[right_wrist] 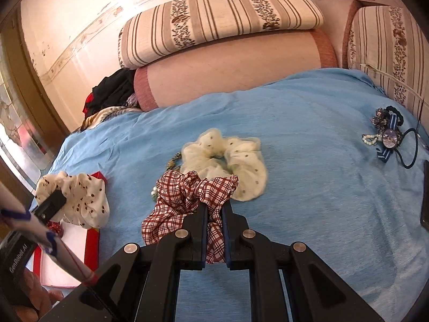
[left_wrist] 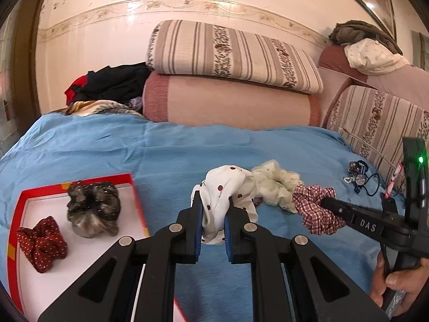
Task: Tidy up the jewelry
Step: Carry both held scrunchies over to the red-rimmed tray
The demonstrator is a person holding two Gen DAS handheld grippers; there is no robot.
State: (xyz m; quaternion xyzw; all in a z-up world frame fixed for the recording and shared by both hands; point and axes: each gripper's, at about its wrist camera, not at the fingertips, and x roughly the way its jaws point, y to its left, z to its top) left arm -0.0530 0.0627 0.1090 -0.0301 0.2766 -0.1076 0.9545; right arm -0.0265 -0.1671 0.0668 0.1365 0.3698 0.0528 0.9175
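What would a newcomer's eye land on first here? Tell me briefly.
Probably the two tongs, each shut on a scrunchie over the blue bedspread: the left tongs pinch a white cherry-print scrunchie, the right tongs a red plaid scrunchie. Next, the red-rimmed tray at left, holding a dark grey scrunchie and a red dotted scrunchie.

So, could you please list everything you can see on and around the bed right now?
Box: 1, red rim, white inside, left on the bedspread.
Dotted red scrunchie: 1, in the box.
Dark mottled scrunchie: 1, in the box.
Cherry-print scrunchie: 1, white, in the left gripper.
Plaid scrunchie: 1, red-white, in the right gripper.
Cream scrunchie: 1, mid-bedspread.
Small accessories: a cluster, blue, black and pearl, far right.
Bedspread: 1, blue.
Cushions: several, striped and pink, behind.
Left gripper: shut.
Right gripper: shut.
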